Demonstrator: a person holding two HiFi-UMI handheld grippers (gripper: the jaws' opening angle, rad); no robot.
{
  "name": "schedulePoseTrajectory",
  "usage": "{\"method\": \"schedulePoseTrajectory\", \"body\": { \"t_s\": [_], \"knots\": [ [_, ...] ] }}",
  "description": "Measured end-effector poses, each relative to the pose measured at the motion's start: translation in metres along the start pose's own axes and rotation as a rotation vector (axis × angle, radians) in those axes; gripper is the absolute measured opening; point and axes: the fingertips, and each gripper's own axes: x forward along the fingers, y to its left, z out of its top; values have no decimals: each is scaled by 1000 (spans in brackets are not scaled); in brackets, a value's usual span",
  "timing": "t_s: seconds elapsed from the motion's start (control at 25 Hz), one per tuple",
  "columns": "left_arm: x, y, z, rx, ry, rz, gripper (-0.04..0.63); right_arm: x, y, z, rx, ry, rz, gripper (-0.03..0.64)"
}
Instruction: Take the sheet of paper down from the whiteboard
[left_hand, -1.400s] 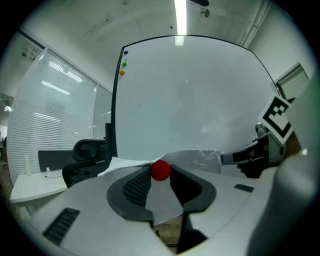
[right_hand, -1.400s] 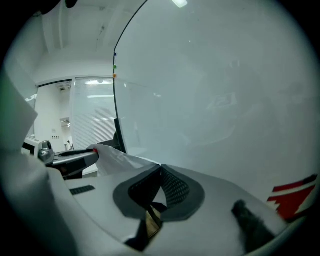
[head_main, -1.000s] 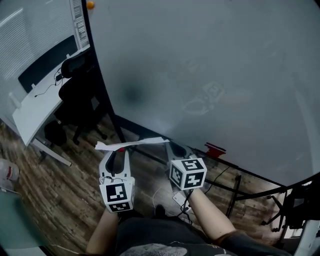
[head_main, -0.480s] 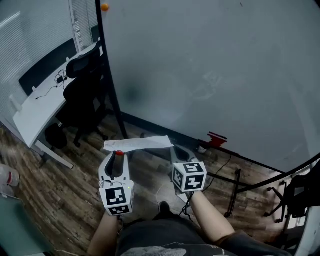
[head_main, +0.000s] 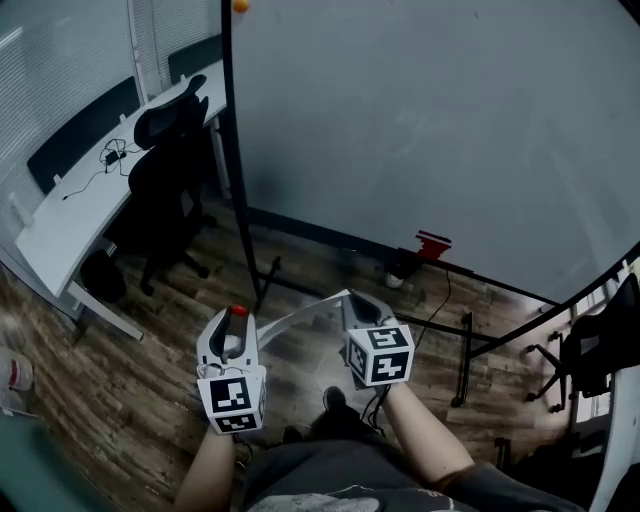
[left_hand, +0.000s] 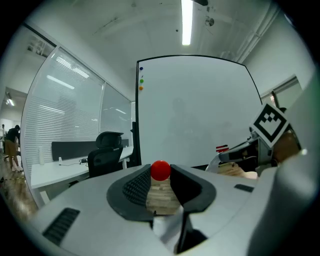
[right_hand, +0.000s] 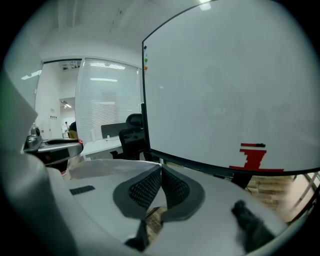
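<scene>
The white sheet of paper (head_main: 300, 315) is off the whiteboard (head_main: 420, 130) and sags between my two grippers above the wooden floor. My right gripper (head_main: 352, 303) is shut on the sheet's right edge; in the right gripper view its pads (right_hand: 161, 186) meet on the thin paper (right_hand: 95, 169). My left gripper (head_main: 234, 322) is shut on a round red magnet (left_hand: 160, 170), and the sheet's left end reaches its tips. The whiteboard (left_hand: 195, 110) stands bare ahead of both grippers, well apart from them.
A red eraser (head_main: 432, 243) sits on the board's lower tray. Coloured magnets (left_hand: 141, 80) cling to its top left corner. A white desk (head_main: 70, 215) and a black office chair (head_main: 165, 190) stand at the left. The board's stand legs (head_main: 265, 280) cross the floor; another chair (head_main: 590, 350) stands at the right.
Both grippers have drawn back from the whiteboard with the sheet and the magnet. The paper, flat across their tips before, now sags between them. More floor shows in front of the board.
</scene>
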Motion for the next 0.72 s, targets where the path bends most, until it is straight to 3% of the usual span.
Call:
{"method": "schedulePoseTrajectory", "body": {
  "t_s": [0.28, 0.72],
  "knots": [
    [-17, 0, -9, -5, -10, -65, 126, -33, 5, -19, 29, 12, -74, 21],
    [-30, 1, -6, -17, -22, -69, 126, -39, 13, -12, 11, -15, -64, 21]
  ]
}}
